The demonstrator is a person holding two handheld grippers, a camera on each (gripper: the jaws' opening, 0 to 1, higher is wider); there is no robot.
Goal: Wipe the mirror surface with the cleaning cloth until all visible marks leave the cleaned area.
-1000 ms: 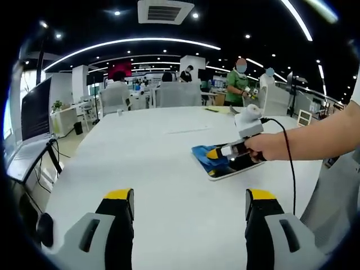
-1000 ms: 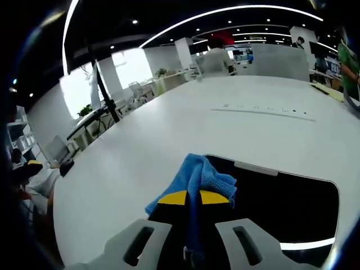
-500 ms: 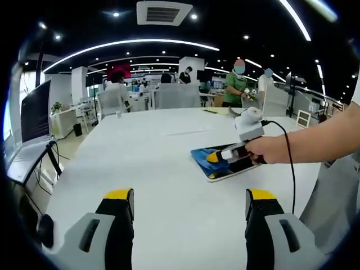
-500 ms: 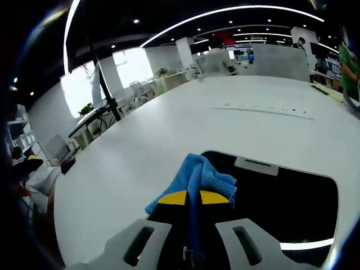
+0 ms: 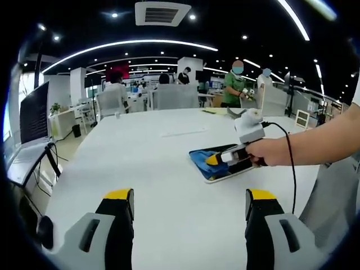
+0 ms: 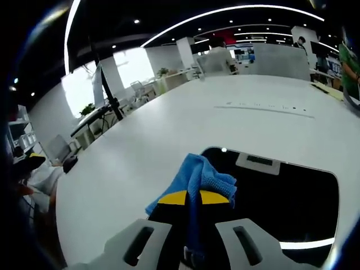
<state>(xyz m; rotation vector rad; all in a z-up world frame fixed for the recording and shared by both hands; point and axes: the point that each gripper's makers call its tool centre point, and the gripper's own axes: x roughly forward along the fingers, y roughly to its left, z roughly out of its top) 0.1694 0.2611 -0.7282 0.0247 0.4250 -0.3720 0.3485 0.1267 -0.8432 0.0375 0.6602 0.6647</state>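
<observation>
A flat mirror [image 6: 292,197] with a white rim lies on the white table and reflects the dark ceiling. My right gripper [image 6: 193,198] is shut on a blue cleaning cloth [image 6: 197,175], which is pressed onto the mirror's near left corner. In the left gripper view the same mirror [image 5: 222,167] lies right of centre, with the cloth [image 5: 200,157] on its left end and the right gripper [image 5: 216,159] held over it by a person's hand [image 5: 270,151]. My left gripper [image 5: 185,197] hovers open over bare table, well short of the mirror.
The white table [image 5: 146,152] stretches wide around the mirror. A monitor [image 5: 35,109] and cables stand off the left edge. Chairs [image 5: 174,95] and people [image 5: 235,84] are at the far end. A cable [image 5: 289,163] hangs from the right gripper.
The right gripper and cloth have slid a little farther across the mirror's near end. The left gripper has stayed where it was.
</observation>
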